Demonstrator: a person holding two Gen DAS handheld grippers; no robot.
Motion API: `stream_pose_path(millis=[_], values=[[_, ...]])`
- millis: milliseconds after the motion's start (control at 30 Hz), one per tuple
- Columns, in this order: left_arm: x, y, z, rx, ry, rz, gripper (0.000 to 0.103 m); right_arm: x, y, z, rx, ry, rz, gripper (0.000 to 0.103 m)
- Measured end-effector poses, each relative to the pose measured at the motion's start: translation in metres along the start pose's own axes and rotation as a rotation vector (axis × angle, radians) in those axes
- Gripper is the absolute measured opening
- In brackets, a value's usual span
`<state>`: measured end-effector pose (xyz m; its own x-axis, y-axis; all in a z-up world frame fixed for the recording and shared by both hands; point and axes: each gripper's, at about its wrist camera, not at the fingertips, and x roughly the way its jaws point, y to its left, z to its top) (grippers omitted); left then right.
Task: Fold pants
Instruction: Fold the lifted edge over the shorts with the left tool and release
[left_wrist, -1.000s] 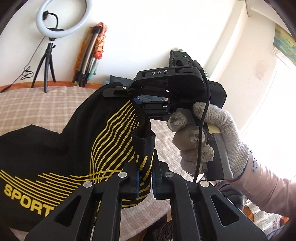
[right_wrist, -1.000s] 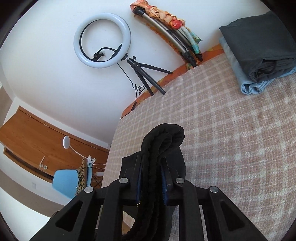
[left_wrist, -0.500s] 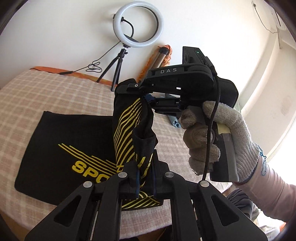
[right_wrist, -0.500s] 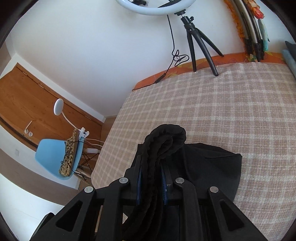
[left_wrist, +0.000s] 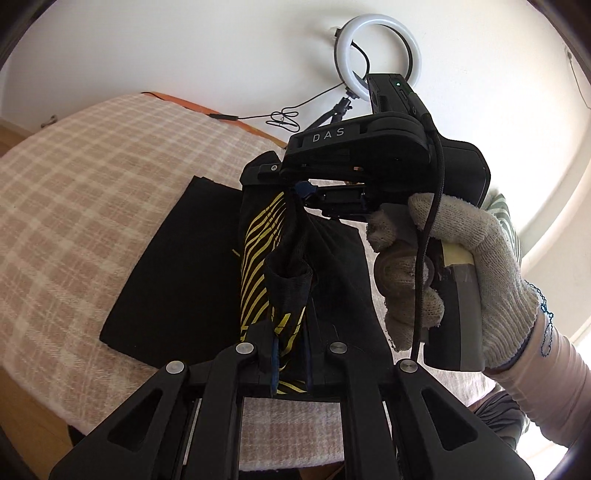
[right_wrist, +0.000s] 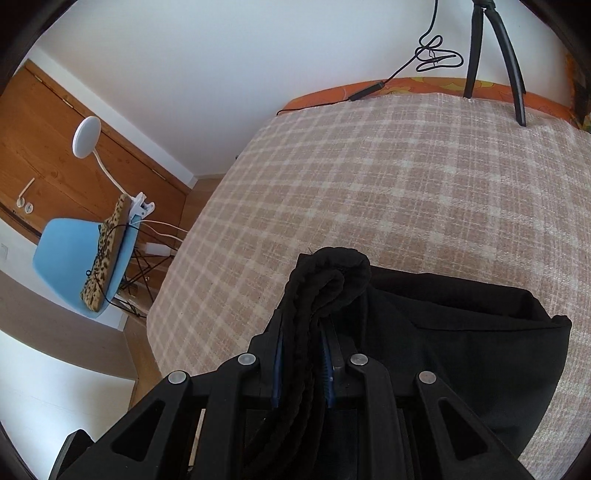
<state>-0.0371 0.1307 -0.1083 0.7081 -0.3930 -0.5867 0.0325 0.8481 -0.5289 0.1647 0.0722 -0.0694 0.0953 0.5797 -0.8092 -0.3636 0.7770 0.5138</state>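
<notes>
Black pants (left_wrist: 177, 280) with yellow stripe print lie partly on the checked bed cover (left_wrist: 92, 177). My left gripper (left_wrist: 290, 350) is shut on a bunched fold of the pants, lifted above the bed. My right gripper (left_wrist: 301, 192) appears in the left wrist view, held by a gloved hand (left_wrist: 454, 266), shut on the same raised edge further along. In the right wrist view my right gripper (right_wrist: 301, 363) is shut on a thick black roll of pants (right_wrist: 328, 280), with the rest of the cloth (right_wrist: 461, 350) spread below to the right.
A ring light (left_wrist: 378, 44) on a tripod stands at the far bed edge, with a cable (right_wrist: 436, 55) along the wall. A blue chair (right_wrist: 74, 258) and white lamp (right_wrist: 86, 138) stand on the floor left of the bed.
Both grippers have swung left across the bed with the pants edge. The printed side has folded over, so the SPORT lettering is now hidden and plain black cloth faces up.
</notes>
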Motion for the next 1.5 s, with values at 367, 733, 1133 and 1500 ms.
stream_pose_path(millis=[367, 733, 1133, 1500], values=[[-0.018, 0.022, -0.004, 0.008, 0.026, 0.165, 0.039, 0.031, 0.019, 0.004, -0.070, 0.075, -0.034, 0.042], [-0.052, 0.013, -0.008, 0.087, -0.078, 0.340, 0.046, -0.043, 0.007, 0.001, -0.095, -0.083, 0.086, 0.056], [-0.005, 0.005, -0.005, 0.149, 0.054, 0.332, 0.045, -0.074, -0.069, -0.019, -0.120, -0.183, -0.185, 0.052], [-0.005, 0.022, -0.004, 0.084, 0.052, 0.295, 0.014, -0.046, -0.116, -0.003, -0.013, -0.113, -0.205, 0.038]])
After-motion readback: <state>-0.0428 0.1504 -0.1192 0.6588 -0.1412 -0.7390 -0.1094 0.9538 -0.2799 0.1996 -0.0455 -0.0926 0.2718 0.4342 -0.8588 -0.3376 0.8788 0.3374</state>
